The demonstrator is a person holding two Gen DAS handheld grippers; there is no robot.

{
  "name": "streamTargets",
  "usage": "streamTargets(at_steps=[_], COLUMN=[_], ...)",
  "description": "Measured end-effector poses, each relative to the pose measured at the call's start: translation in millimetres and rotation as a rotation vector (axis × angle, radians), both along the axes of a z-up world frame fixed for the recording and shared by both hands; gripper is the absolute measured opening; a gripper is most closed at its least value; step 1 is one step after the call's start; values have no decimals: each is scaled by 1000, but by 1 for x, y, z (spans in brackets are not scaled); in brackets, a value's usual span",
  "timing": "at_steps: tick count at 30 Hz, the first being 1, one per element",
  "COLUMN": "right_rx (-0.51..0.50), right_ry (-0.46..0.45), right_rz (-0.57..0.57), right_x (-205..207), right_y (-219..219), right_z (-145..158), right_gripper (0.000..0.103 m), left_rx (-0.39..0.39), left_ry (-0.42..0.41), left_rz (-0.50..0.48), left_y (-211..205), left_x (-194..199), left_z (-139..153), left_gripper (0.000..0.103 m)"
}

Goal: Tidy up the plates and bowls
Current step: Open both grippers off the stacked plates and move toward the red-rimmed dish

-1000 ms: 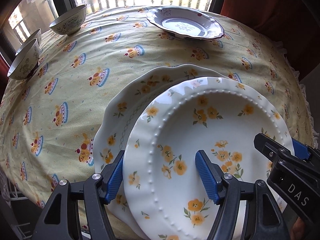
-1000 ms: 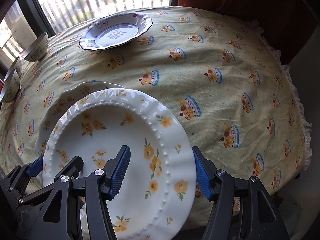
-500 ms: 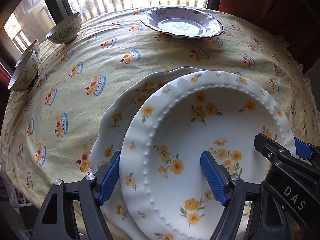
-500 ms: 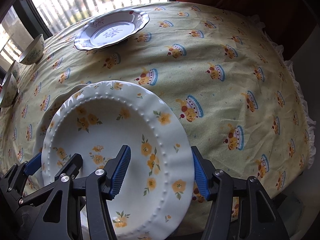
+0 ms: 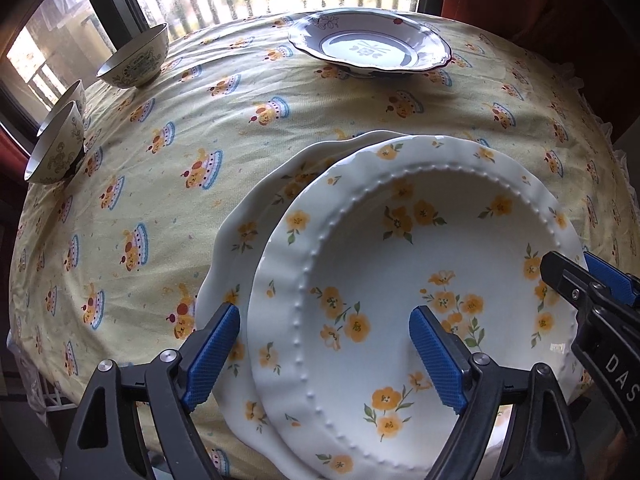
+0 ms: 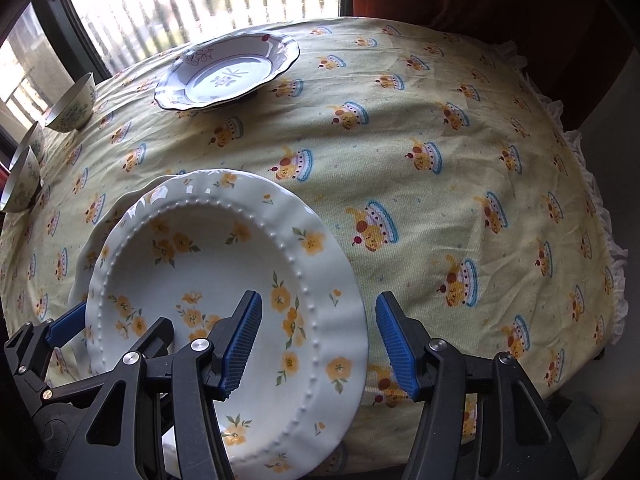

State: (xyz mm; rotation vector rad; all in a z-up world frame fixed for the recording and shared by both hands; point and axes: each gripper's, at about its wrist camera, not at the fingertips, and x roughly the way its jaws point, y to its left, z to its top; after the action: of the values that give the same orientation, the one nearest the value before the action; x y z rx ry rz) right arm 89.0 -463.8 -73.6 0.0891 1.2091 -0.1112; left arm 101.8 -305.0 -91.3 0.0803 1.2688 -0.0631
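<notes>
A white plate with yellow flowers and a beaded ring (image 5: 400, 272) (image 6: 208, 280) lies on a larger flowered plate (image 5: 256, 224), shifted toward the near right. My left gripper (image 5: 324, 356) straddles the top plate's left rim, jaws opening, pads clear of the china. My right gripper (image 6: 318, 344) straddles the right rim, jaws closing. Its left pad is over the plate's well. Its right pad stands outside the edge with a gap. One of the right gripper's fingers (image 5: 568, 280) shows at the plate's right side.
A blue-patterned scalloped plate (image 5: 368, 46) (image 6: 228, 74) sits at the far side of the yellow tablecloth (image 5: 200, 120). Three patterned bowls (image 5: 134, 58) (image 5: 56, 148) (image 5: 68, 100) stand along the far left edge by the window. The near table edge runs just under the grippers.
The left jaws have spread wider around the plate's left rim. The right jaws have drawn closer together around the right rim. The plates stay where they were.
</notes>
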Motion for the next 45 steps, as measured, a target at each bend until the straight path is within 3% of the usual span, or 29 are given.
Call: streamTargets(at_steps=[1,10,22,26,29,34,45], right_rx=[-4,-5,-2,0,7,10,19], right_ry=[-3,7,18,25,16,2,-71], right_rz=[11,52,101,76,73,22,-46], right_x=[1,11,20,19,16,12,23], right_y=[0,8,25,26,32,40,75], right_z=[1,-2,-5,-4,1,12,53], right_gripper=[43,42,42,46,62,69,70], left_rx=[-1,26,40,35,29,4,-74], left_ry=[-7,-50,-28,-35,-39,-38,-69], left_rz=[8,60,92,65,45,-2,-104], left_y=[2,13,26,27,32,44,70], left_x=[0,-1,-4,-3,-1,4,33], left_z=[2,18,19,22,23,29,61], left_gripper=[88,88,88,88,88,89,88])
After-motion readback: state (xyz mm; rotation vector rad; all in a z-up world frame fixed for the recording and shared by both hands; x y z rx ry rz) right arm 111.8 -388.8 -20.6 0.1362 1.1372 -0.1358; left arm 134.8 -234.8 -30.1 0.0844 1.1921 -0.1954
